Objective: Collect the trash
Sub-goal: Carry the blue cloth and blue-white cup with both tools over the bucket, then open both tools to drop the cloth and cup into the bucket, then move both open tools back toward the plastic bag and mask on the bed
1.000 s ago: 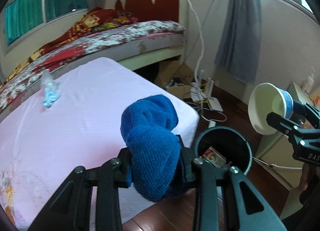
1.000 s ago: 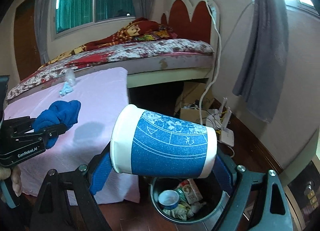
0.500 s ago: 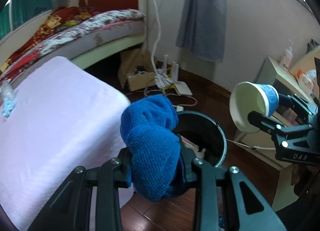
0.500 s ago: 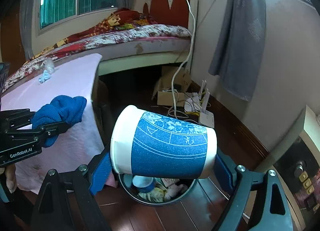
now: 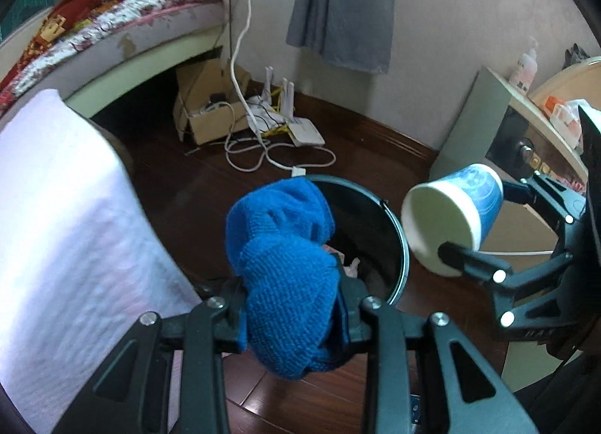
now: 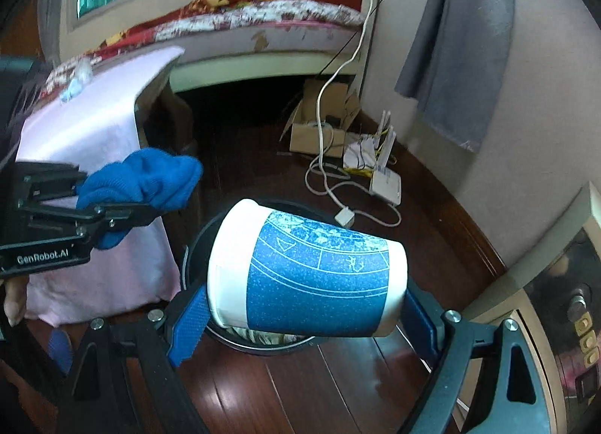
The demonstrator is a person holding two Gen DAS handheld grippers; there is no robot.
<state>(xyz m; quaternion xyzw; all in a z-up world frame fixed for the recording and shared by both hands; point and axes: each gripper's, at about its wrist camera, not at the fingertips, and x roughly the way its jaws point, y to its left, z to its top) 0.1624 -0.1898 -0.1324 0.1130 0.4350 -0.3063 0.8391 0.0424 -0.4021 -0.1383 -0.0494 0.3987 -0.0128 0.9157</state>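
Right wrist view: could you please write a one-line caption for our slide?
Right tongs grip a blue-and-white paper cup sideways above the black trash bin; left tongs hold a blue cloth.

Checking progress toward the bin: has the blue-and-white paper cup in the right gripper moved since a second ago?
Yes. The blue-and-white paper cup has come down over the round black trash bin, now covering most of its opening.

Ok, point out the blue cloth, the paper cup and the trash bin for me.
blue cloth point(image 5: 285, 276), left wrist view, middle of the bunched fabric.
paper cup point(image 6: 319, 280), right wrist view, blue printed side wall.
trash bin point(image 5: 403, 257), left wrist view, right side of its rim.
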